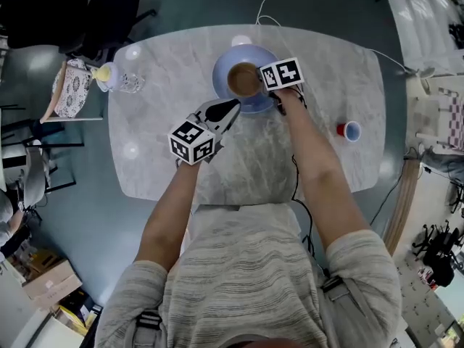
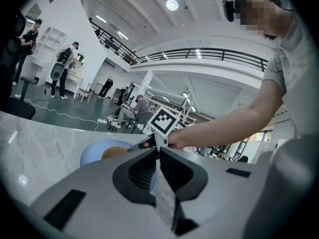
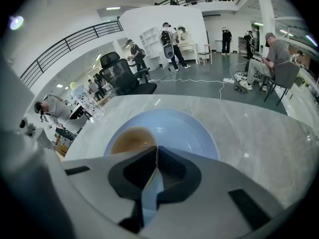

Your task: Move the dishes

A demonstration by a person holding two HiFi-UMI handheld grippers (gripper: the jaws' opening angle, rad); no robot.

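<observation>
A pale blue plate lies at the far middle of the marble table, with a brown bowl resting in it. My right gripper hangs over the plate's right side, next to the bowl. In the right gripper view its jaws meet at the tips with nothing between them, above the plate and bowl. My left gripper points at the plate's near edge, jaws together and empty. From it I see the plate and the right gripper's marker cube.
A small white bowl sits just behind the plate. A glass jar stands at the table's far left and a red and blue cup lies at its right. A chair with a patterned cushion stands left of the table.
</observation>
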